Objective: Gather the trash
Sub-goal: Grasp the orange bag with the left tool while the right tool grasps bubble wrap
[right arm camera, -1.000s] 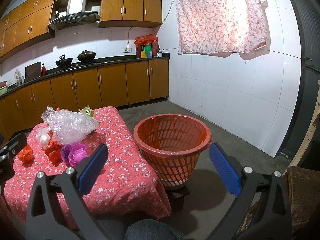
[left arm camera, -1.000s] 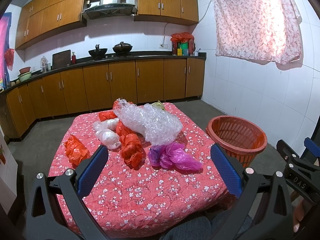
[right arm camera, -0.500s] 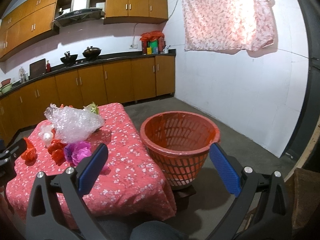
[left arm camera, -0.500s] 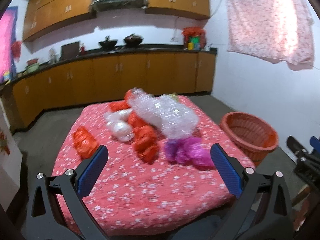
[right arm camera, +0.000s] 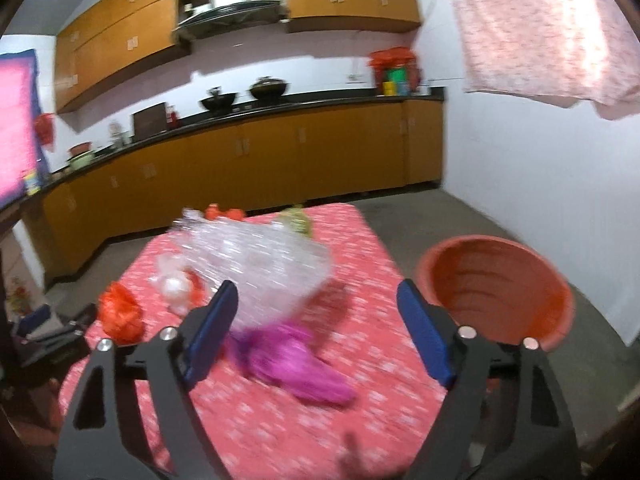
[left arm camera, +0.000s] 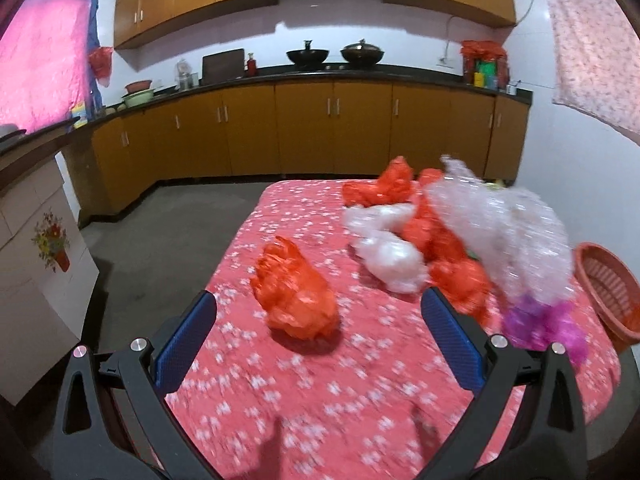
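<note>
Left claw [left arm camera: 318, 328] is released, empty, an orange bag [left arm camera: 296, 294] at frame centre between its fingers. Right claw [right arm camera: 316, 330] is released too, a purple bag [right arm camera: 298, 364] low centre and the basket [right arm camera: 496, 292] at right.

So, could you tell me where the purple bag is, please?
In the right wrist view, the purple bag lies on the table's near side, below the bubble wrap, left of the basket.

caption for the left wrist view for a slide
Open left gripper faces a crumpled orange bag on the floral tablecloth, more trash beyond.
</note>
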`<state>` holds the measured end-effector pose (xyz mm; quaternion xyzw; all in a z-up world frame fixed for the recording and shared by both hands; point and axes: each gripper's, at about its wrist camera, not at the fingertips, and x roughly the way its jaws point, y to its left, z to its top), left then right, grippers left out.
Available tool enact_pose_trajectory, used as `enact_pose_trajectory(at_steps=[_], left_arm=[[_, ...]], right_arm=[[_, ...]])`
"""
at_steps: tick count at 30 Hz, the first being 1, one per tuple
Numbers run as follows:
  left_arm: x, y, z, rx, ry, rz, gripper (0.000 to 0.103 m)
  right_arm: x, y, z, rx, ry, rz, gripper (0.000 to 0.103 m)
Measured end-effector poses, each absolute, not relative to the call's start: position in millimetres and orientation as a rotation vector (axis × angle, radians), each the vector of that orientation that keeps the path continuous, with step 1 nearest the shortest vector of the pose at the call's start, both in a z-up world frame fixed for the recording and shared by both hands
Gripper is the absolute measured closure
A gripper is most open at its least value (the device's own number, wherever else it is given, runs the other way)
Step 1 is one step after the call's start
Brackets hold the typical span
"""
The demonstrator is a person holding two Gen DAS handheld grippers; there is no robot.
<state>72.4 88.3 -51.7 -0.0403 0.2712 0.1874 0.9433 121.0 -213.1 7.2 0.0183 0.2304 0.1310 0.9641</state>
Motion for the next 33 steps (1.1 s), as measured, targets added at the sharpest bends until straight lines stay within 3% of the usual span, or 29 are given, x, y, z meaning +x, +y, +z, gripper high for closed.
enact_pose_trajectory(at_steps=[9,15,20,23,25,29,33], left_arm=[[111,125,-76,-0.138,0.622,0.391,0.002],[130,132,-89,-0.162,0.672,0.385,0.002],[143,141,-102,-0.205,0.722,0.393,0.002],[150,148,-109,-0.238,0.747,0.405,0.003],[156,151,-114,-0.248,0.765,0.407,0.009],[163,154,-121,-0.274,0.795,0.386,0.035],[163,149,-117,-0.254,0.777,0.377,0.048]], right_arm=[[177,-152,-4,-0.020,0.545,0.324,0.029],[198,-153,-20,-0.015,0.621,0.289,0.049],[199,-158,-24,-0.007,0.637,0.317,0.075],[198,-164,-27,0.005,0.638,0.316,0.080],[198,-170,-29,0.021,0.639,0.314,0.083],[199,-180,-27,0.044,0.637,0.303,0.087],[200,-192,-24,0.063,0.633,0.283,0.088]])
